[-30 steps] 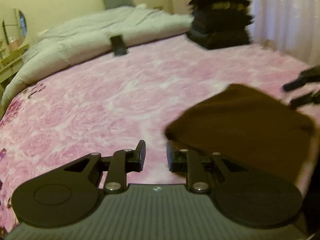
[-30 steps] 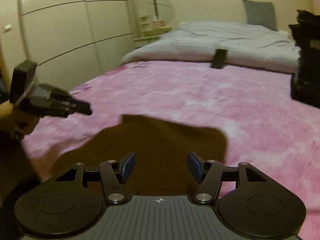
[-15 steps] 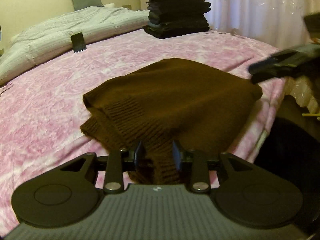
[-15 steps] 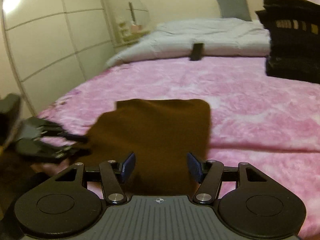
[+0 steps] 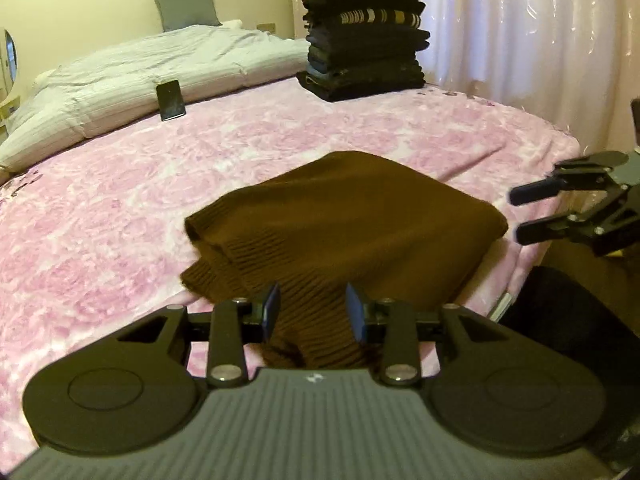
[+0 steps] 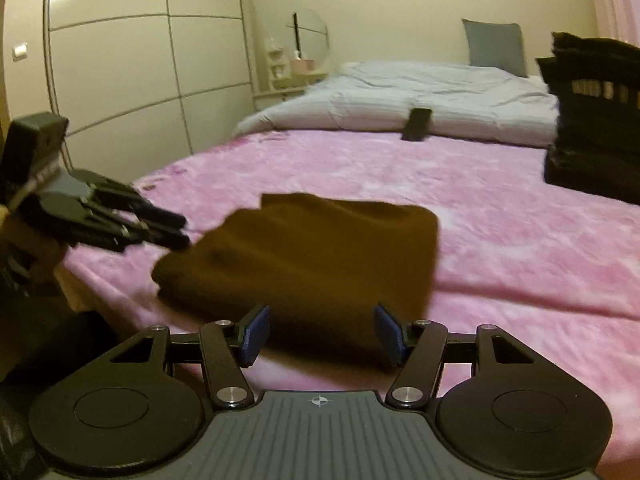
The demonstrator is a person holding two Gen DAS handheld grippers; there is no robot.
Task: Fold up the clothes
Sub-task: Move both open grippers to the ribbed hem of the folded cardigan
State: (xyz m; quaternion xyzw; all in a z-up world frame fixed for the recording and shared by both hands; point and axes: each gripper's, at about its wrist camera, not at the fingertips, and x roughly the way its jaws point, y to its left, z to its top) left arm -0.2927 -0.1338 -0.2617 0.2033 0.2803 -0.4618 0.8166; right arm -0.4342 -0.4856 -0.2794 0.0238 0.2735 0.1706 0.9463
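Where the left wrist view looks along the left tool (image 5: 312, 306), a folded brown sweater (image 5: 352, 220) lies on the pink blanket (image 5: 120, 208) of the bed, near its front edge. The tool's two fingers stand apart with the sweater's ribbed hem between them; the pads do not press the knit, so it is released. The right tool (image 5: 520, 214) shows at the right margin, just beside the sweater's right corner, its fingers parted with nothing between them. At the far side of the blanket stands a stack of folded dark clothes (image 5: 366, 36). A dark phone (image 5: 171, 100) leans against a grey duvet (image 5: 160, 68), with a grey pillow (image 5: 184, 4) against the wall behind.

In the right wrist view, the right tool (image 6: 320, 332) hangs spread wide before the sweater's (image 6: 312, 252) near edge, clear of the cloth: released. The left tool (image 6: 176, 230) enters from the left, its tips at the sweater's left edge; the blur hides whether they touch it. The clothes stack (image 6: 596, 120) sits at the right margin, well apart from the sweater. A white wardrobe (image 6: 132, 72) fills the left wall.
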